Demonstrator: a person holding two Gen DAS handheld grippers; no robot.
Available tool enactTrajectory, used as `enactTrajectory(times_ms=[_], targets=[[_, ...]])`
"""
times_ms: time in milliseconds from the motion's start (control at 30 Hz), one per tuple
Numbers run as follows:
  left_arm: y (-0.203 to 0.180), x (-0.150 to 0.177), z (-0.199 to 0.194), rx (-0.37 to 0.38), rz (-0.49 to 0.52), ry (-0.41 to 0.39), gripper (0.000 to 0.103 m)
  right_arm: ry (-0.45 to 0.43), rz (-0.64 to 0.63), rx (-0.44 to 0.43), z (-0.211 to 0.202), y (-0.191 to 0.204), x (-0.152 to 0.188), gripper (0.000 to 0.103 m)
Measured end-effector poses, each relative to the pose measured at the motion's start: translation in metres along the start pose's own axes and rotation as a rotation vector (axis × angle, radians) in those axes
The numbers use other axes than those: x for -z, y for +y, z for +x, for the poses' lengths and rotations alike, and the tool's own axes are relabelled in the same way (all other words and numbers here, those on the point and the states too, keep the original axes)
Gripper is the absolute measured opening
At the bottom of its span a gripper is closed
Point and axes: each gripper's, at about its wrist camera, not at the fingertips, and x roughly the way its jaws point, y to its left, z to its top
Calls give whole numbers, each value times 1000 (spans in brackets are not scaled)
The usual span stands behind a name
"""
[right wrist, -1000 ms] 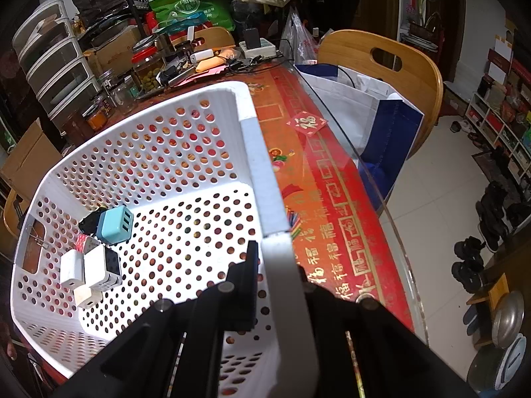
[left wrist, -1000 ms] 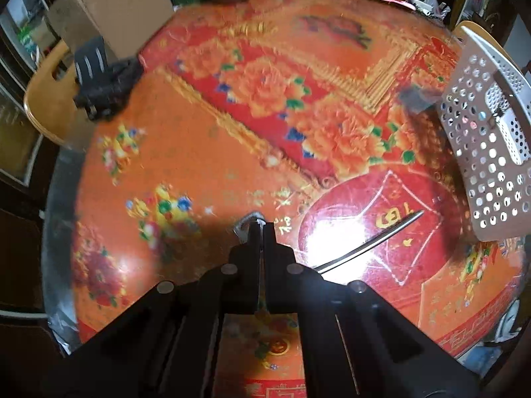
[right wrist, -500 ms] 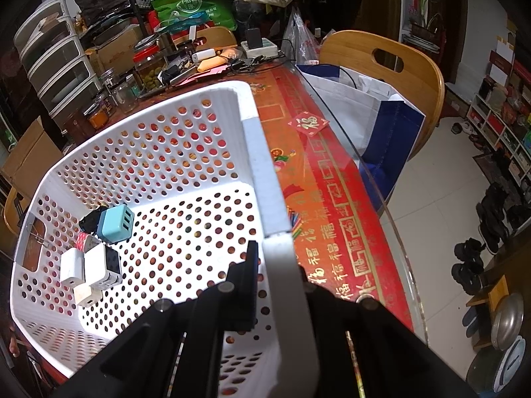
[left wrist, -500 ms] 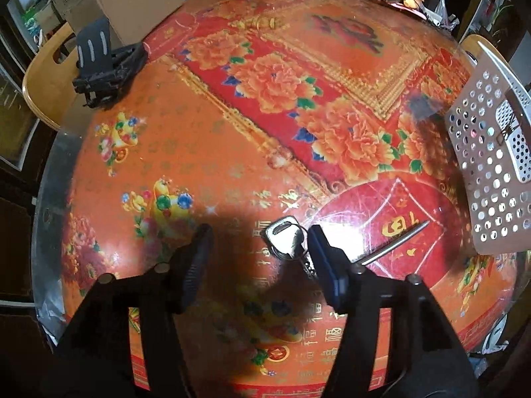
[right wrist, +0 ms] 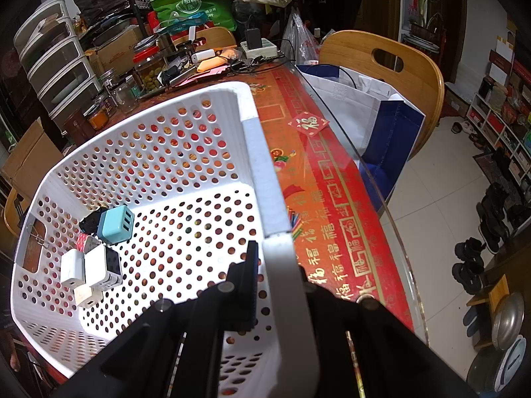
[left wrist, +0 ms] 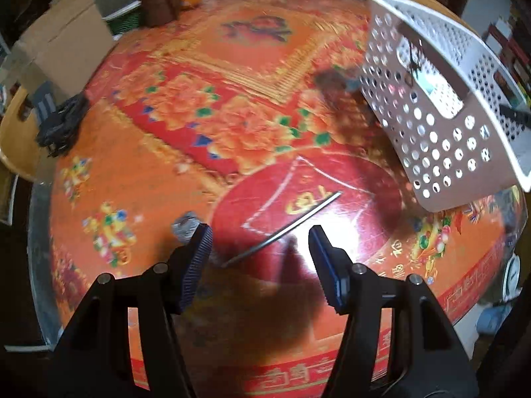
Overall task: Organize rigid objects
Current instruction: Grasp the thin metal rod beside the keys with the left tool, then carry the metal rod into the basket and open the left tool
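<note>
The red floral tabletop carries a white perforated basket, tilted up at one end. The right tool is clamped on the basket's rim. Inside lie a blue charger cube and white adapters. The left tool stands apart above a thin metal rod; a key lies just beside its left finger

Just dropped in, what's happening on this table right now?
The right gripper is clamped on the white basket's rim, holding it tilted; several chargers sit inside. The left gripper hangs open over the table, with a thin metal rod lying between its fingers and a key by the left finger.
</note>
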Motion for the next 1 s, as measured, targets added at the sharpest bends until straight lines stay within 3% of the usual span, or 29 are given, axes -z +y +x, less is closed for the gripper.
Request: enactTrajectory(times_ms=[100,233,367,467,667,1000], targets=[[-7,-4,12,17,27,33,54,1,-1,0,0,0,0,8],[-8,-2,25,35,58,64,40,1,-1,-1,0,0,-1,9],[-14,-1,25,66,86,74,10,0,0,-2,0,1,-1,9],[-24,-1,25,58,118,66,7,1,0,-2,1,1,-1,9],[-17,-7,22,54,70,43,5,1,0,-2,0,0,-1,9],[-8,-22,-36,0,46,-71,5,3,0,0,1,1,-1,9]])
